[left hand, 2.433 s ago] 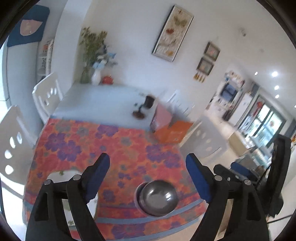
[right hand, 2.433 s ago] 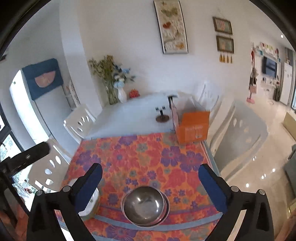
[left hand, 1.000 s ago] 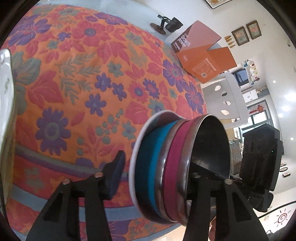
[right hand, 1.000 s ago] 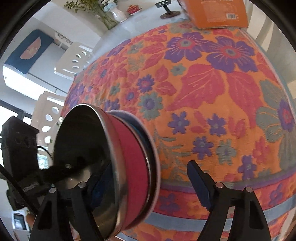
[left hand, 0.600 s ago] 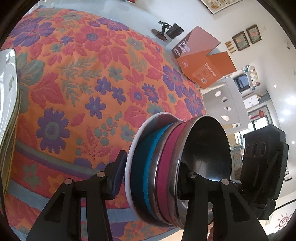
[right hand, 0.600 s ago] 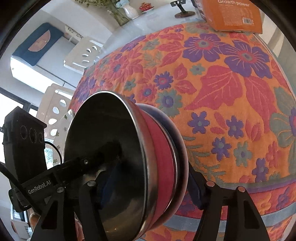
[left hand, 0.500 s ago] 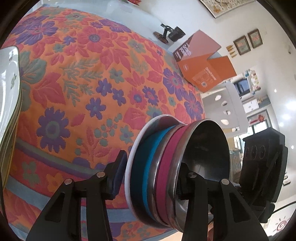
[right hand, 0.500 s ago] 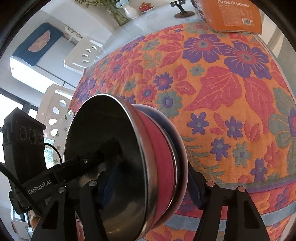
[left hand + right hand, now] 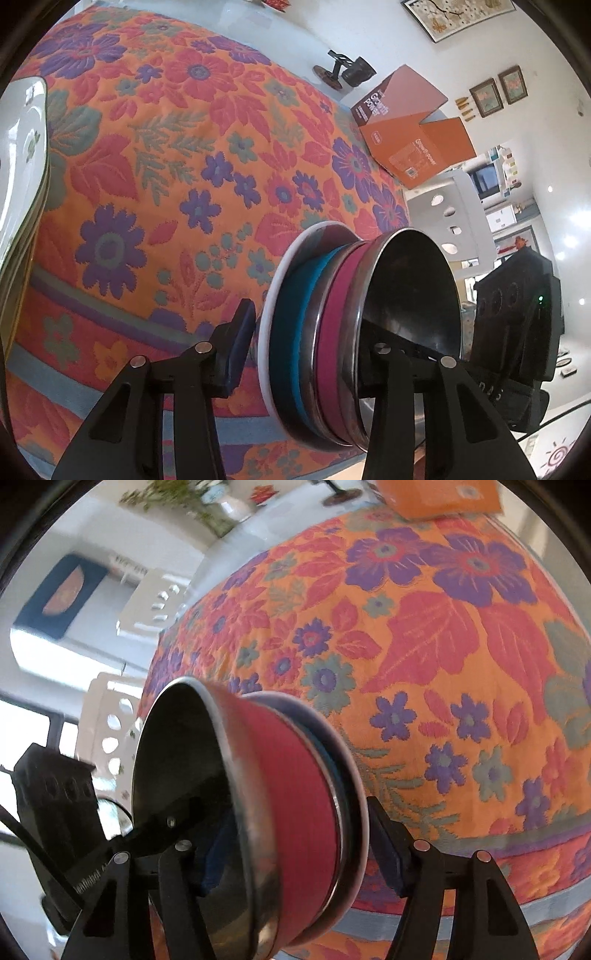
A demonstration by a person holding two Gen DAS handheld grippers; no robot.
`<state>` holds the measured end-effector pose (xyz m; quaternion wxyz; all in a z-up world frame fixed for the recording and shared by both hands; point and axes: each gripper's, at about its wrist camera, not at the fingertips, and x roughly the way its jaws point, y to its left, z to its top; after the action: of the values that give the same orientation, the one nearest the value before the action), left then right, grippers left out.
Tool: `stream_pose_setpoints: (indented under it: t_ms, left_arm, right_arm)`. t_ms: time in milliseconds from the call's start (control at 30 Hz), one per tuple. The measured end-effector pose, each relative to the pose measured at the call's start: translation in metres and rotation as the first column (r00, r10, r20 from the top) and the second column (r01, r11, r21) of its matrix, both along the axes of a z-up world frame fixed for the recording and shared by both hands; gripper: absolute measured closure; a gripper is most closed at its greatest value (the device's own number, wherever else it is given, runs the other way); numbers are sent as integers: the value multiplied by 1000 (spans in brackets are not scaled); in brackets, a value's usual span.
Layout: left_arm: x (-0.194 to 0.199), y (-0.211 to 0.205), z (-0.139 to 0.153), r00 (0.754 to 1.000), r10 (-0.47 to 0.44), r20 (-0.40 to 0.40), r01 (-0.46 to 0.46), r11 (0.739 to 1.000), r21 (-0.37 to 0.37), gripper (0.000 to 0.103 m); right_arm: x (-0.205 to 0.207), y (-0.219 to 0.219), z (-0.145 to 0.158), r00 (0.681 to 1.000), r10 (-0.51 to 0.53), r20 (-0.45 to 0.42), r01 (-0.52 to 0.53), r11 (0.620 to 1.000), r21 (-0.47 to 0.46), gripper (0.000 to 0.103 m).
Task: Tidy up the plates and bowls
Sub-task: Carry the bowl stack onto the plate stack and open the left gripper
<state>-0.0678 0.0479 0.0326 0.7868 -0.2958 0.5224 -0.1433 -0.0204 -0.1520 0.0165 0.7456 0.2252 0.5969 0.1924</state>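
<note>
A stack of nested bowls (image 9: 332,332) fills the lower middle of the left wrist view: a steel bowl with a crimson outer wall, a teal one beneath, and a white plate under both. My left gripper (image 9: 303,354) is shut on the stack, one finger under the plate, one inside the steel bowl. In the right wrist view the same stack (image 9: 288,812) sits between the fingers of my right gripper (image 9: 295,849), also shut on it from the opposite side. The stack is tilted above the floral tablecloth (image 9: 166,166).
A pile of white plates (image 9: 18,166) lies at the table's left edge. An orange box (image 9: 417,147) and a small dark stand (image 9: 347,70) sit at the far end. White chairs (image 9: 122,716) stand around the table, with a flower vase (image 9: 229,502) further back.
Both grippers came down from above the table, closed on the bowl stack from opposite sides and lifted it. Over the last half second the stack has tilted and shifted slightly; the right view is blurred.
</note>
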Motion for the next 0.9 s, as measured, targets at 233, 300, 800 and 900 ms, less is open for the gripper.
stream_pose_setpoints:
  t_ms: [233, 300, 800, 900]
  left_arm:
    - [1, 13, 13, 1000, -11, 5, 11, 999, -42, 65]
    - [2, 14, 19, 999, -49, 15, 49, 999, 3, 64]
    - [-2, 54, 71, 992, -83, 98, 80, 996, 36, 64]
    - [-5, 74, 103, 987, -55, 149, 44, 996, 71, 64]
  right_arm:
    - [-5, 12, 21, 996, -79, 40, 82, 995, -63, 38]
    - [-6, 17, 25, 993, -109, 37, 111, 992, -61, 38]
    - [-14, 56, 63, 972, -216, 90, 223, 972, -77, 37]
    - [-11, 74, 86, 974, -202, 105, 207, 977, -41, 36]
